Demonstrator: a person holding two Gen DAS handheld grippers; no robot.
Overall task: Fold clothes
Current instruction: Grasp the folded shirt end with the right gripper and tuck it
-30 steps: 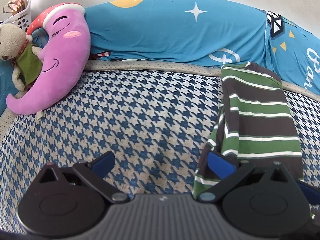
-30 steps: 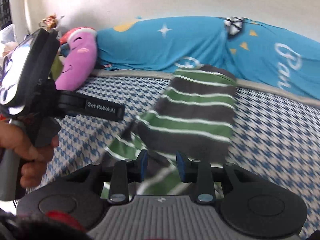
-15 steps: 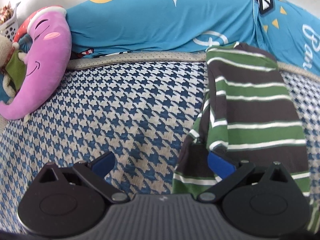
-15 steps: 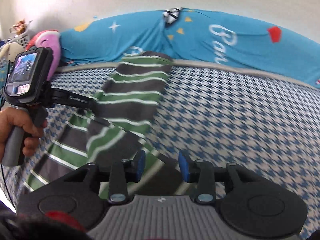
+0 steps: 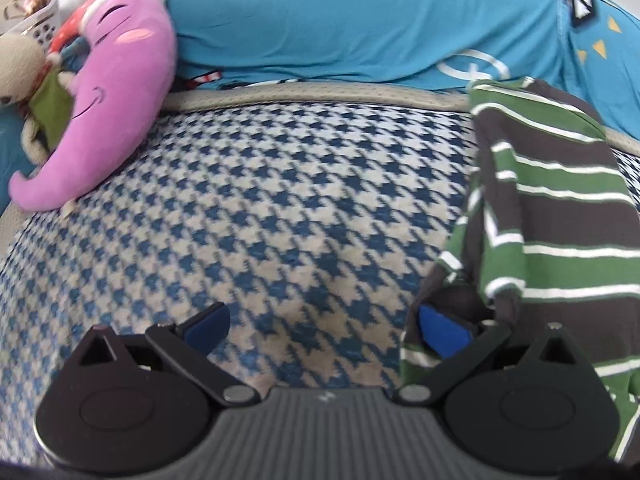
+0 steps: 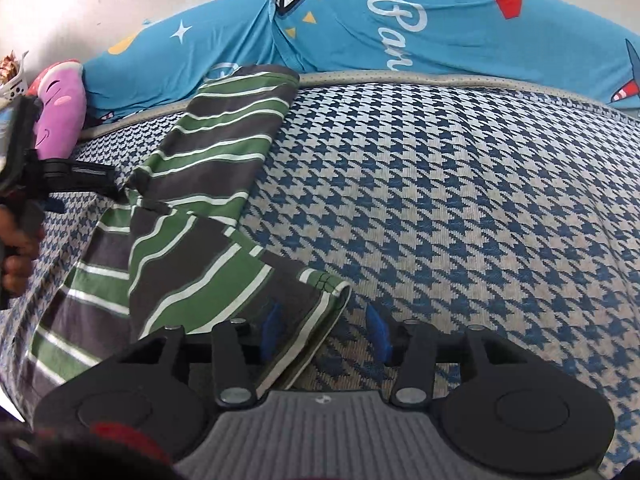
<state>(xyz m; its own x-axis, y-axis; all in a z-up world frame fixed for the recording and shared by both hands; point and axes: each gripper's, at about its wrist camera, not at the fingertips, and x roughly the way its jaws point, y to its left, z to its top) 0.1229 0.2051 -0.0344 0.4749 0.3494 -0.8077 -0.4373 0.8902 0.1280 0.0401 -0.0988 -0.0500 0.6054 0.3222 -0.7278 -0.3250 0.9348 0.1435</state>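
Jaws on your right hand-held gripper [image 6: 324, 328] have just been opening; a corner of the green, grey & white striped cloth garment [image 6: 208, 184] lies between them, unpinched. Your left hand-held gripper [image 5: 320, 324] is spread wide, one pad under the garment's edge. Garment lies on the blue-and-cream houndstooth bed [image 6: 460, 184].

Right gripper [image 6: 324, 328] swung right off the striped shirt [image 6: 224, 168]; jaws have just been opening, shirt's near corner lies loose between them, bare houndstooth bedspread [image 6: 460, 200] now fills its view. Left gripper [image 5: 320, 324] dipped nearer the bedspread.
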